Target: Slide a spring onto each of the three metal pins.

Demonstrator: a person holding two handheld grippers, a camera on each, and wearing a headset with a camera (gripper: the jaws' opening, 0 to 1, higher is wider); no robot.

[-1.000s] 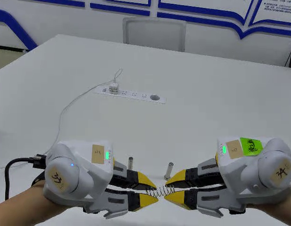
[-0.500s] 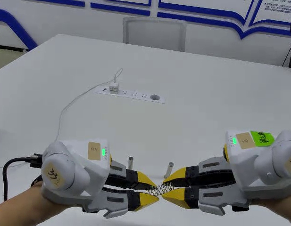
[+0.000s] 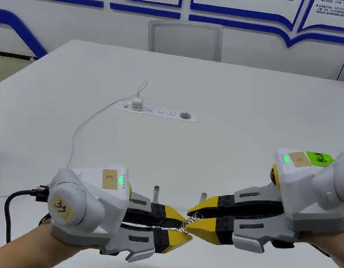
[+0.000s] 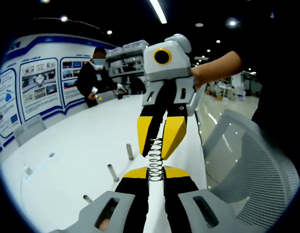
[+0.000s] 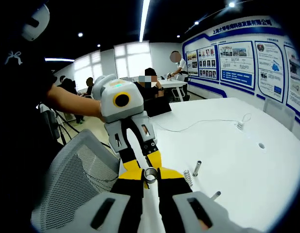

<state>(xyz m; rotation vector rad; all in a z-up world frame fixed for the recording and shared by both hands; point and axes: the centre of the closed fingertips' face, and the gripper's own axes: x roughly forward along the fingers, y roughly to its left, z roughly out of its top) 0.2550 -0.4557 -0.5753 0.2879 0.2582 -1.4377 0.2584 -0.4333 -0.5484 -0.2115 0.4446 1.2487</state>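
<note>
R tongs (image 3: 192,219) now closer to L tongs (image 3: 187,228), gap shrinks | I see both clamped on spring (image 4: 155,160), held betw tips above tabletop (image 3: 244,111) | pins (image 3: 156,194) upright just behind

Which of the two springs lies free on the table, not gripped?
The loose spring beside the upright pin; the other spring is held between the left gripper and right gripper.
</note>
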